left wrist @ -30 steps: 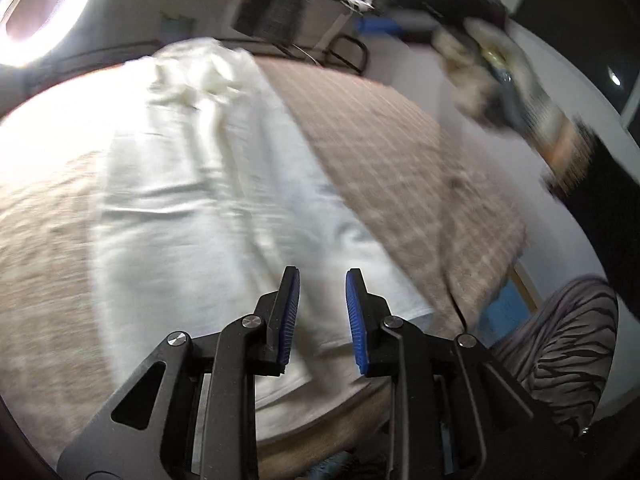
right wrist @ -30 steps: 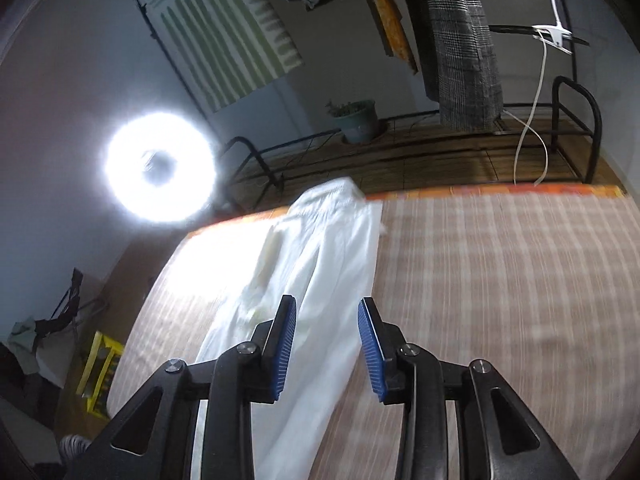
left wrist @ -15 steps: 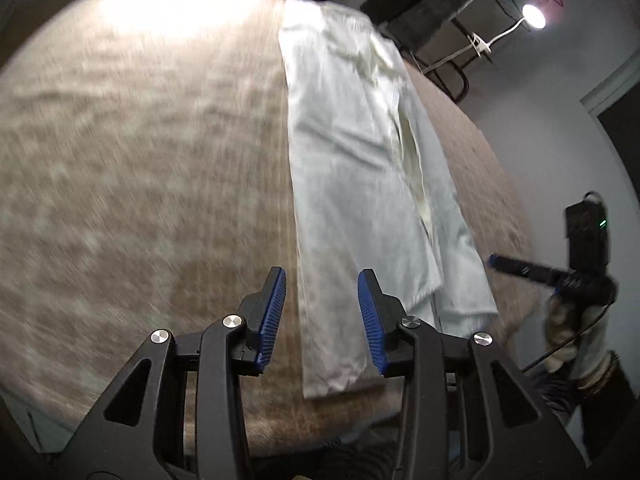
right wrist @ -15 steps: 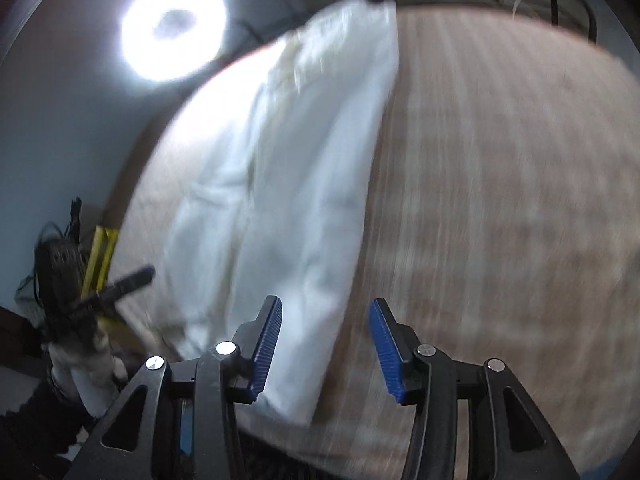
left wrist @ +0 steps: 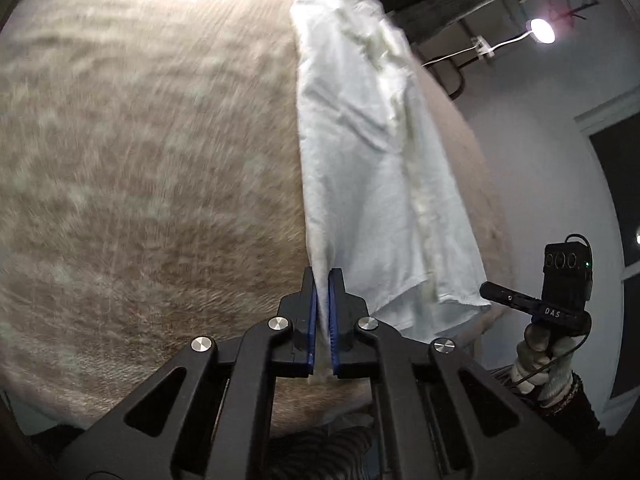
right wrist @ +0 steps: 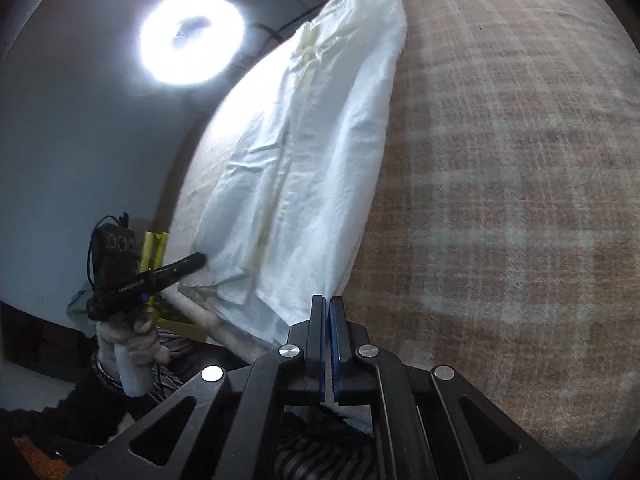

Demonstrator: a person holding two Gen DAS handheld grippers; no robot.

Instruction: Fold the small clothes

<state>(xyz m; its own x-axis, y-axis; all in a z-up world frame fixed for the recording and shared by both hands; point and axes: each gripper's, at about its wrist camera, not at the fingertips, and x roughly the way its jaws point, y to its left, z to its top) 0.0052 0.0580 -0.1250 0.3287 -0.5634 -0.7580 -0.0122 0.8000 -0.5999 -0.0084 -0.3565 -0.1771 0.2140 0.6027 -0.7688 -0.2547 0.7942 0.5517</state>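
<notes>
Your left tool (left wrist: 322,280) is clamped on the near hem corner of the white trousers (left wrist: 360,152), which lie lengthwise on the checked bed cover (left wrist: 140,160). They're light, limp cotton, so keep hold at the hem corners. Your right tool (right wrist: 328,308) pinches the other corner. Its handle reads "DAS".

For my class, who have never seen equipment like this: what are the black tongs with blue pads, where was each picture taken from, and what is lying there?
No robot here: a person holds a two-finger gripper in each hand, and each picture comes from a camera looking along its fingers. The left gripper and right gripper are both shut on the near corners of a white garment, which lies lengthwise on a checked brown cover. In each view, the other handheld gripper appears at the side.
</notes>
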